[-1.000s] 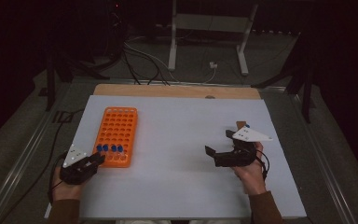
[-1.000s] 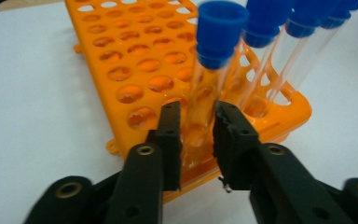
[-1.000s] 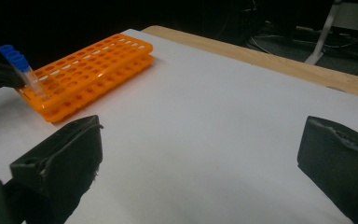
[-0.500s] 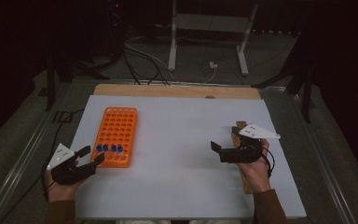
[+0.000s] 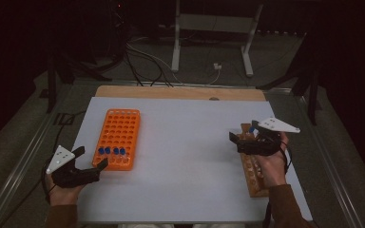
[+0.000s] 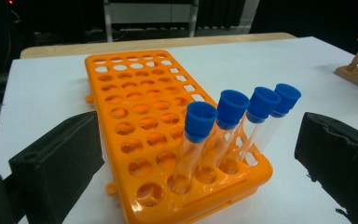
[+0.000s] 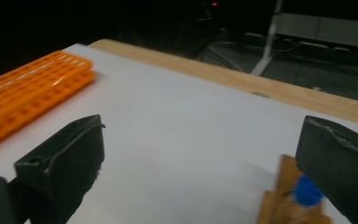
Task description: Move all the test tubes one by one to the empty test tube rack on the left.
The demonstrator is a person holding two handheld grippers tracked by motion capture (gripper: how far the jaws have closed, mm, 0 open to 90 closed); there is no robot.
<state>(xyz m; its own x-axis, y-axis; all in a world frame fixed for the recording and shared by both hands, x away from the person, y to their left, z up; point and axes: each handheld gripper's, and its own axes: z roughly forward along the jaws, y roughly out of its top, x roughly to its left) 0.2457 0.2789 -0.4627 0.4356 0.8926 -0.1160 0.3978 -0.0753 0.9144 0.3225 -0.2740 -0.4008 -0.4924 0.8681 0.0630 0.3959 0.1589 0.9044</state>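
An orange tube rack [image 5: 119,135] lies at the left of the white mat, with several blue-capped tubes [image 5: 111,151] in its near rows. My left gripper [image 5: 91,157] sits at the rack's near-left corner. Its jaws have just been opening and now stand wide. In the left gripper view the gripper [image 6: 198,135] frames the capped tubes [image 6: 230,126], which stand in the rack [image 6: 135,116] untouched by either pad. My right gripper [image 5: 237,139] hovers open over a wooden rack [image 5: 255,178] at the right. In the right gripper view the gripper [image 7: 200,140] holds nothing; a blue-capped tube [image 7: 306,191] stands in the wooden rack [image 7: 279,196].
The white mat [image 5: 185,156] covers a wooden tabletop whose far edge [image 5: 180,92] shows. Cables and a metal stand's legs [image 5: 211,42] lie on the dark floor beyond. The orange rack [image 7: 23,98] is far to the left in the right gripper view.
The left gripper has drawn back from the orange rack toward the near-left and its jaws have opened. The right hand has moved right, over the wooden rack.
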